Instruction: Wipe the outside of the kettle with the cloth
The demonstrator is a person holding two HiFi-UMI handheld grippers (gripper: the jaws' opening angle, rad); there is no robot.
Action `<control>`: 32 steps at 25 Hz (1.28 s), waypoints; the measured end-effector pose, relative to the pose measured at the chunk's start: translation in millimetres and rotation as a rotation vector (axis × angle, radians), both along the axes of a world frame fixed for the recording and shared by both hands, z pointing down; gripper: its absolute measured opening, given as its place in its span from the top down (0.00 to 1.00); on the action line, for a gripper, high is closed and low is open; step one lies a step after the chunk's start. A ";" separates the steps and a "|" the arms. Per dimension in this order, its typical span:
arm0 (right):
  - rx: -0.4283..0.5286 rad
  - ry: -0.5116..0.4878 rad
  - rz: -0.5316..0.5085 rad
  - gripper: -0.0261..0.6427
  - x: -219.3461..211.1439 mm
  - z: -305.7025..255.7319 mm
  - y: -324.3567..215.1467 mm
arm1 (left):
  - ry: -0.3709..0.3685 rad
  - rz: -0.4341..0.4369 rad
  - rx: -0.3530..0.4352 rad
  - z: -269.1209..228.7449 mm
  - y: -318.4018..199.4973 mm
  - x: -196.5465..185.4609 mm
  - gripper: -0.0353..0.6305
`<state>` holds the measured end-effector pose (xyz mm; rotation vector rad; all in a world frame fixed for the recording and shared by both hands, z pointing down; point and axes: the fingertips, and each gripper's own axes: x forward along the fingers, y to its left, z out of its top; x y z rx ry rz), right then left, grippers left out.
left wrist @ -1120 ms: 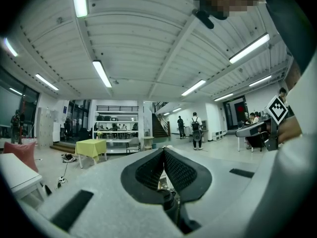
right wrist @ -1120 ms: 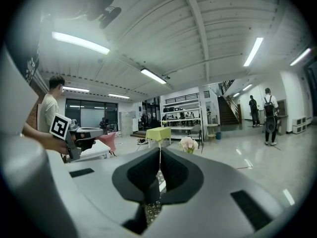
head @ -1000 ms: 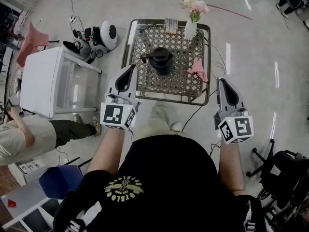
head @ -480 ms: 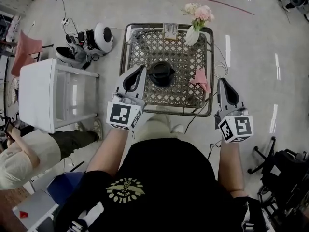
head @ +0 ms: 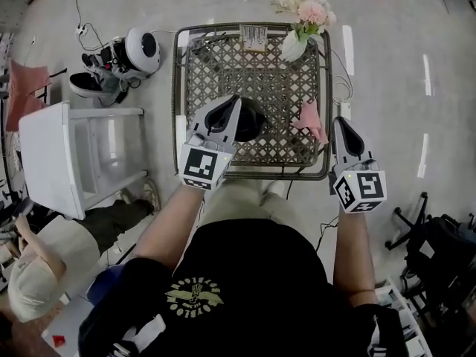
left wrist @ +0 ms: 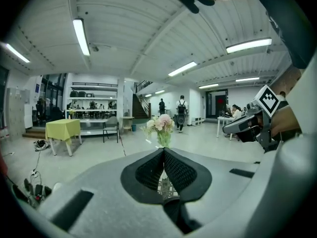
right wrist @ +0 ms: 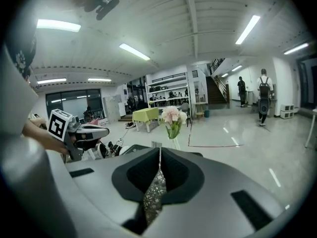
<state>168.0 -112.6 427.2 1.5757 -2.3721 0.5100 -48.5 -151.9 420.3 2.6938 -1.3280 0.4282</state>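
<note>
A black kettle (head: 253,120) stands near the middle of the lattice-top metal table (head: 178,88), with my left gripper covering its left half. The left gripper (head: 235,98) hangs over it, jaws shut and empty (left wrist: 163,151). A pink cloth (head: 308,117) lies crumpled at the table's right side. My right gripper (head: 340,122) hovers just beyond the table's right front corner, beside the cloth and apart from it, shut with nothing in it (right wrist: 159,148). Neither gripper view shows the kettle or the cloth.
A white vase of pink flowers (head: 296,43) stands at the table's far right, a small card (head: 254,39) beside it. A white side table (head: 67,155) stands to the left, with gear and cables (head: 123,54) on the floor. A black chair (head: 439,244) is at the right, and a person sits at the lower left.
Both grippers have moved forward and down toward the table. The left one now covers part of the kettle, and the right one has come up beside the cloth. Both stayed shut.
</note>
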 end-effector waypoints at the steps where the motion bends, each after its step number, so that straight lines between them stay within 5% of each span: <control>1: -0.017 0.010 0.003 0.94 1.7 10.5 -2.8 | -0.008 0.010 -0.004 5.9 -4.4 3.8 0.94; 7: -0.133 0.028 -0.005 0.94 5.7 67.4 -13.2 | -0.070 0.072 -0.020 39.3 -17.2 20.3 0.94; 12: -0.235 0.044 -0.022 0.94 6.9 121.5 -15.4 | -0.045 0.059 -0.077 59.2 -20.4 18.2 0.94; 15: -0.307 0.017 -0.044 0.74 6.7 157.0 -16.4 | -0.057 0.060 -0.072 65.3 -24.6 19.7 0.94; 19: -0.416 0.082 -0.058 0.64 15.1 208.7 -10.4 | -0.177 0.111 -0.012 72.6 -17.0 30.7 0.94; 30: -0.617 0.099 -0.005 0.63 29.0 300.4 2.8 | -0.179 0.138 -0.053 82.9 -12.8 32.4 0.94; 32: -0.625 0.140 -0.006 0.80 31.0 304.9 5.3 | -0.182 0.139 -0.058 83.9 -12.5 31.9 0.94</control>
